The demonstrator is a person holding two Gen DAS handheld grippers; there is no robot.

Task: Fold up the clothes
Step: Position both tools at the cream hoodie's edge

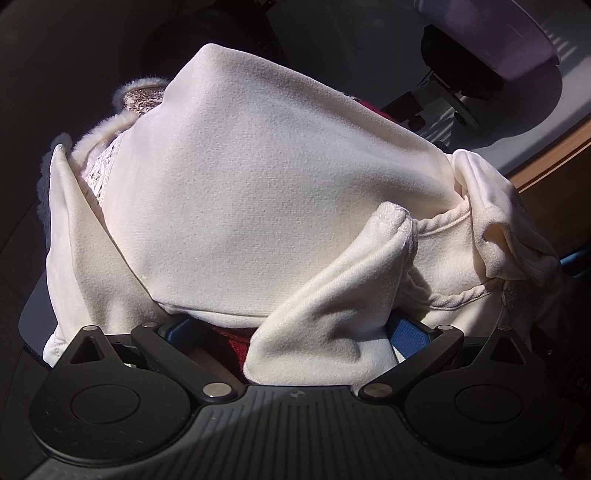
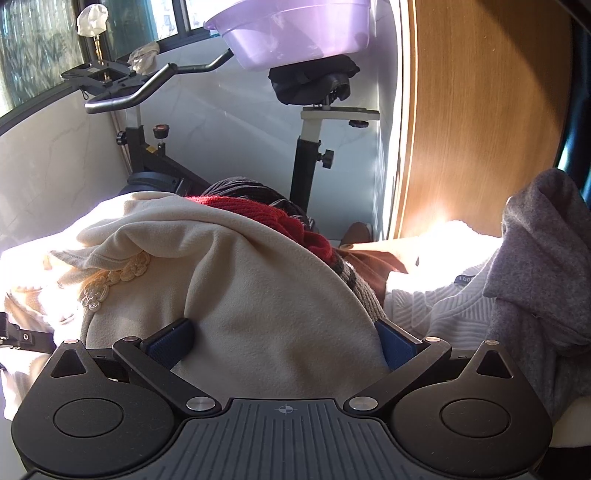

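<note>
Your left gripper (image 1: 295,332) has its jaws spread wide, cream garment (image 1: 258,192) bunched between the blue pads (image 1: 410,334) and draped ahead. Red knit (image 1: 236,341) peeks under it. Your right gripper (image 2: 284,343) is spread too, cream cloth filling the gap. Beyond: red knit, white sweater (image 2: 443,306) and grey garment (image 2: 535,266) to its right, exercise bike (image 2: 310,155) and purple basin (image 2: 295,29) farther ahead.
</note>
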